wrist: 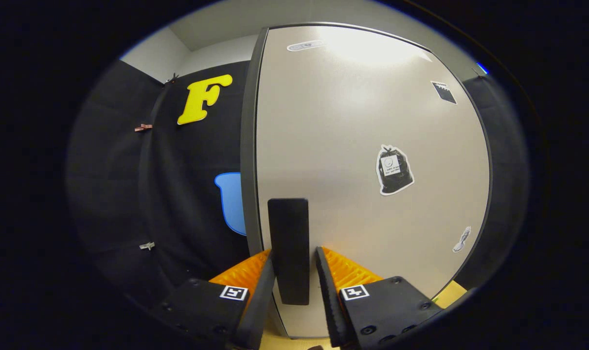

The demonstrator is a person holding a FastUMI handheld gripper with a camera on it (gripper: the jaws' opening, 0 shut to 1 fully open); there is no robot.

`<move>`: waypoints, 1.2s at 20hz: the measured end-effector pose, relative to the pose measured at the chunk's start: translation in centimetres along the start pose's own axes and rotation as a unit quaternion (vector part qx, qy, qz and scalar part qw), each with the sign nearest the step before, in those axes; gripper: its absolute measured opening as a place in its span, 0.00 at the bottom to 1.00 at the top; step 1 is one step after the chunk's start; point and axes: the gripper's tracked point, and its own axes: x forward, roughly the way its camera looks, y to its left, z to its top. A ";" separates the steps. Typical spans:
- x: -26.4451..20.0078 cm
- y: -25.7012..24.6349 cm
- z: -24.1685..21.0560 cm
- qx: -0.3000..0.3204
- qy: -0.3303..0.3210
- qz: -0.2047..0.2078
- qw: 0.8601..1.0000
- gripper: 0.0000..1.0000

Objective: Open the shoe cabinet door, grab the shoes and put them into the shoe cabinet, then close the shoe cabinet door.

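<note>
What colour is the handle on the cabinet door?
Black, on a light grey door; the handle shows best in the gripper view.

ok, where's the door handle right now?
In the gripper view, the black upright bar handle sits near the left edge of the pale grey cabinet door, between the gripper's two fingers, which flank it with small gaps on both sides.
</note>
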 end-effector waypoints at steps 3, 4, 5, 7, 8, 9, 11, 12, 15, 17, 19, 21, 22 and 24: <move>-0.1 -0.1 -0.6 -0.018 0.000 -0.010 1.000 0.53; 0.0 0.0 -0.4 -0.013 0.004 -0.013 1.000 0.35; 0.2 0.1 -0.6 -0.006 0.006 -0.011 1.000 0.35; -0.1 0.2 -0.6 -0.013 0.009 -0.001 1.000 0.21; -0.4 0.2 -0.3 -0.012 0.009 0.004 1.000 0.22; -0.5 0.3 -0.5 -0.010 0.010 0.009 1.000 0.16; -1.2 0.3 -0.4 -0.010 0.011 0.019 1.000 0.16; -1.8 0.4 -0.3 -0.006 0.009 0.024 1.000 0.16; -4.2 0.7 0.5 -0.002 0.002 0.045 0.999 0.16; -6.1 0.8 0.8 0.002 0.002 0.058 0.998 0.16; -7.3 0.3 1.1 0.003 0.002 0.069 0.998 0.16; -8.9 0.0 1.3 0.000 0.004 0.080 0.997 0.16; -9.6 -0.4 1.3 0.000 0.005 0.085 0.996 0.16; -10.7 -1.1 1.6 0.004 0.007 0.091 0.996 0.16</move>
